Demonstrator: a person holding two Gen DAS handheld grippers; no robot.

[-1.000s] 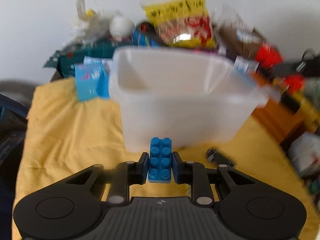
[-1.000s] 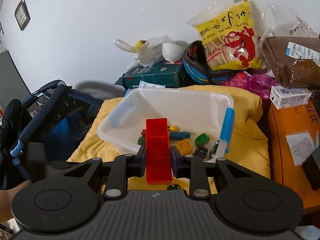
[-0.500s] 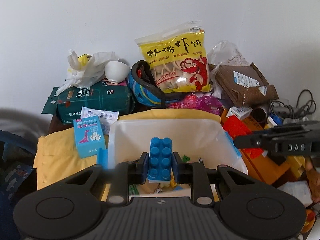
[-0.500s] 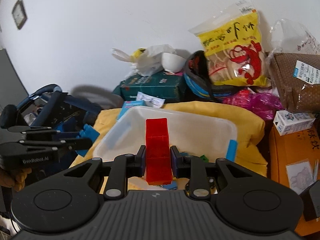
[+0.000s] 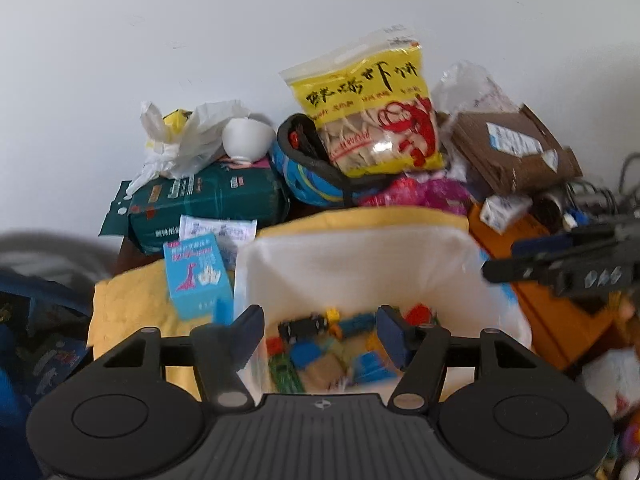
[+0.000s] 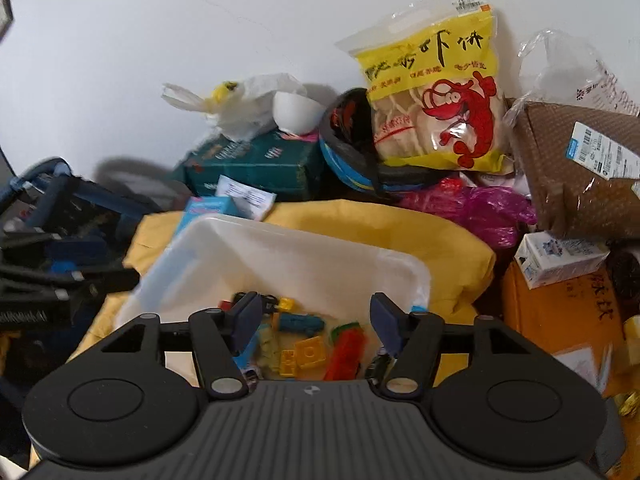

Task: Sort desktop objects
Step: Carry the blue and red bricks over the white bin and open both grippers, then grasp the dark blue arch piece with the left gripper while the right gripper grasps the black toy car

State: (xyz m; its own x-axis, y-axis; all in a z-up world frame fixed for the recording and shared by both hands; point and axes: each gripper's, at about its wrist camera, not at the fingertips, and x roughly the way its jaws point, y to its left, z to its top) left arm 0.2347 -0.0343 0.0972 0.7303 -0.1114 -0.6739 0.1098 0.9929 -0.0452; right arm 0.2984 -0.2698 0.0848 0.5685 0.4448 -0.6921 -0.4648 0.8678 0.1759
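A white plastic bin (image 5: 360, 256) sits on a yellow cloth (image 5: 128, 304) and holds several toy bricks. My left gripper (image 5: 320, 330) is open and empty above the bin's near side. A blue brick (image 5: 370, 364) lies in the bin below it. My right gripper (image 6: 316, 320) is open and empty over the same bin (image 6: 304, 256). A red brick (image 6: 346, 350) lies in the bin between its fingers, beside yellow bricks (image 6: 308, 354). The right gripper also shows at the right edge of the left wrist view (image 5: 560, 268).
A yellow prawn-cracker bag (image 5: 372, 108), a green tissue pack (image 5: 204, 200), a white bowl (image 5: 246, 140), a brown parcel (image 5: 512, 148) and a helmet (image 5: 308, 176) are piled behind the bin. A blue card box (image 5: 196, 280) lies left of it. An orange box (image 6: 560, 312) stands right.
Both grippers have opened over the bin. The blue brick has left the left gripper and the red brick has left the right gripper; both now lie in the bin.
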